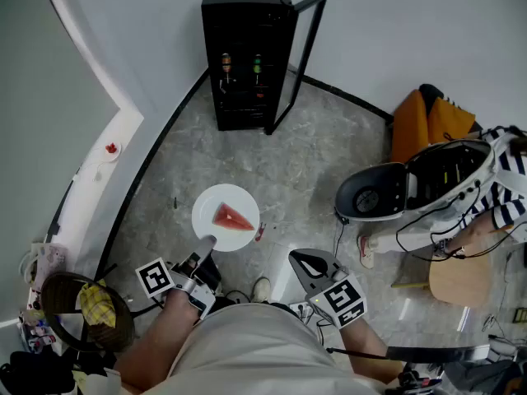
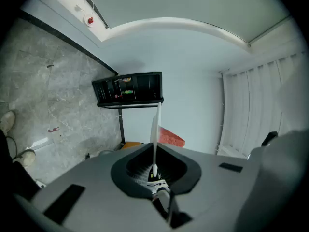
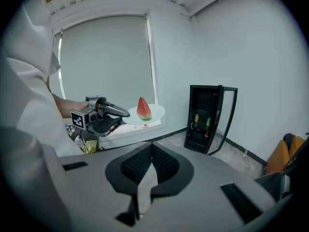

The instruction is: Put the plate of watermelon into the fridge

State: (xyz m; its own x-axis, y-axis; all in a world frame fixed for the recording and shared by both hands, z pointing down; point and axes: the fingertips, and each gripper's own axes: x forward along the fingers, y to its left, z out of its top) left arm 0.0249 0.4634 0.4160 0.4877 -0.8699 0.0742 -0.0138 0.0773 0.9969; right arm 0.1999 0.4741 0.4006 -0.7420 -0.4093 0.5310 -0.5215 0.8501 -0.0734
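Note:
A white plate point(image 1: 208, 206) carries a red watermelon wedge point(image 1: 233, 217) and is held level above the marble floor. My left gripper point(image 1: 204, 243) is shut on the plate's near rim. In the left gripper view the plate point(image 2: 155, 129) shows edge-on between the jaws, with the watermelon point(image 2: 170, 137) to its right. The black fridge point(image 1: 243, 56) stands at the far wall with its glass door point(image 1: 298, 60) swung open to the right. My right gripper point(image 1: 311, 264) hovers to the right of the plate, shut and empty. The right gripper view shows the plate point(image 3: 155, 114), the wedge point(image 3: 143, 108) and the fridge point(image 3: 205, 117).
Two bottles point(image 1: 240, 62) stand on a shelf inside the fridge. A white open-lidded machine point(image 1: 387, 192) with cables, an orange bag point(image 1: 428, 122) and a person in a striped sleeve point(image 1: 506, 179) are at the right. A basket with a yellow cloth point(image 1: 90, 311) sits at the left by a white ledge point(image 1: 99, 171).

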